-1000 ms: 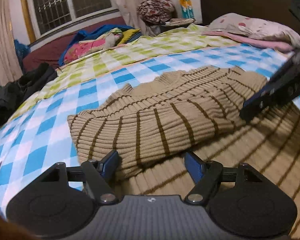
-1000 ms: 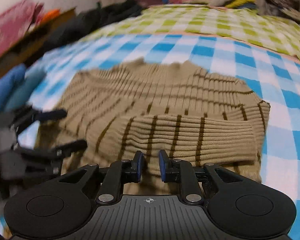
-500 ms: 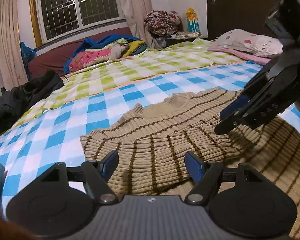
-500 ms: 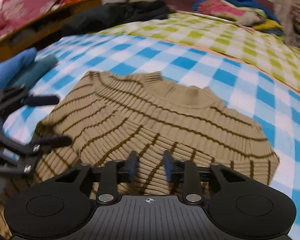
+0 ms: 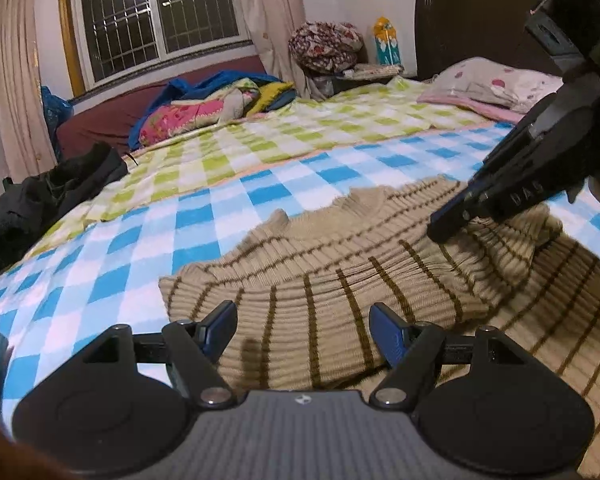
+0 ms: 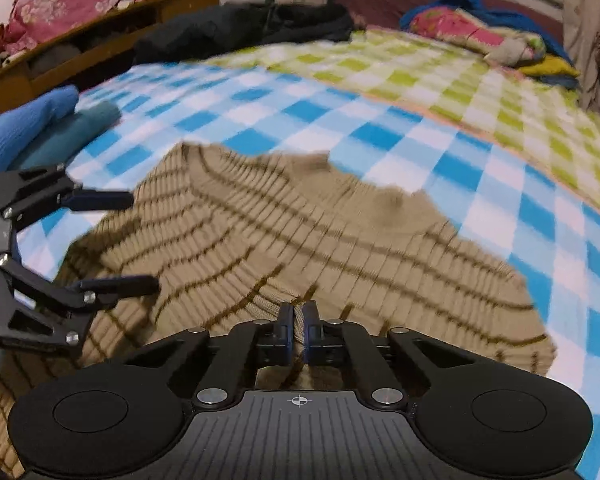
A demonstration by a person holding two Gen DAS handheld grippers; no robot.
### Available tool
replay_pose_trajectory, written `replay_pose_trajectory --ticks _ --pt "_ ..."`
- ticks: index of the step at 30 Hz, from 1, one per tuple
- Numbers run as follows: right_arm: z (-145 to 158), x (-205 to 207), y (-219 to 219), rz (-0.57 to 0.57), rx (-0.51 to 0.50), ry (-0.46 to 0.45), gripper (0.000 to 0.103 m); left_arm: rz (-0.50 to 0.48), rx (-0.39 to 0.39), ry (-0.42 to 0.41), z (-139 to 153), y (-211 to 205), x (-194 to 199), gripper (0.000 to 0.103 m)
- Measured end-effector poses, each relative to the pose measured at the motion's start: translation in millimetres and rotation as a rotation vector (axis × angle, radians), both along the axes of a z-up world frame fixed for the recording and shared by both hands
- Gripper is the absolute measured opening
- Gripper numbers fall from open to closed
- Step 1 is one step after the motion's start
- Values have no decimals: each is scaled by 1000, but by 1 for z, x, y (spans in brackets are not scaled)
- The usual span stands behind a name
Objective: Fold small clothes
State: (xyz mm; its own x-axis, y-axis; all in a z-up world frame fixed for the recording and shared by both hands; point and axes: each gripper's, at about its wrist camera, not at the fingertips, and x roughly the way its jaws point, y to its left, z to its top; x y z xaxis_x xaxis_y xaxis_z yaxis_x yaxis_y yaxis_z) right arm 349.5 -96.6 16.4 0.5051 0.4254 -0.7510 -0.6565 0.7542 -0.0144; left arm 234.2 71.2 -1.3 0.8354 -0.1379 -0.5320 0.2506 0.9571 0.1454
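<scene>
Where the bed [image 5: 260,196] fills most of the room, its near half is covered in a blue-and-white checked sheet and its far half in a green-and-white checked one. Beyond the far edge sits a maroon couch [image 5: 112,114] under a barred window [image 5: 156,16], with a heap of bright bedding [image 5: 204,108] against it. A dark garment [image 5: 48,200] lies bunched at the bed's left side, and a spotted pillow [image 5: 496,82] rests near the dark headboard.

On the blue checks lies the beige sweater [image 5: 340,280], ribbed with thin brown stripes, neckline toward the green sheet. One sleeve is laid across the body, forming a thick fold nearest the left side.

The right claw [image 6: 296,314] has just been closing and now stands pressed together, pinching a ridge of the sweater's knit; cloth shows in the narrow slot between its blue pads. In the left view the same claw slants down from the upper right, its tip on the sweater near the shoulder, where the fabric is gathered up.

The left claw [image 5: 304,320] is spread wide, hovering low over the folded sleeve; its blue pads [image 5: 220,322] stand apart on either side of the fabric without pressing it. A blue-gloved hand [image 6: 24,128] shows behind it in the right view.
</scene>
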Motion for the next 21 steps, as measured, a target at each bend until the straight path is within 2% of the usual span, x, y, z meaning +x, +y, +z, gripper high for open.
replay_pose_trajectory --ticks 4,6,9,11,13,17,19,21 --pt "17 11 -1 -46 28 -50 2 17 -12 -18 4 2 6 78" --pt "16 17 1 -63 27 -53 2 21 2 1 -2 2 13 78" --pt "-7 24 8 -87 -44 -49 3 43 56 52 -19 0 23 79" --pt "-25 29 11 -96 -84 -41 4 49 27 50 -20 4 22 80" --pt "-32 29 13 -103 -84 -47 5 57 10 57 -16 7 21 80" --pt "-19 28 2 -131 -21 -52 5 45 32 45 -11 8 16 80" --pt "-5 23 -13 -174 42 -58 12 41 31 48 -12 7 15 80" --pt "7 14 -34 -219 116 -44 12 43 35 47 -13 5 16 80"
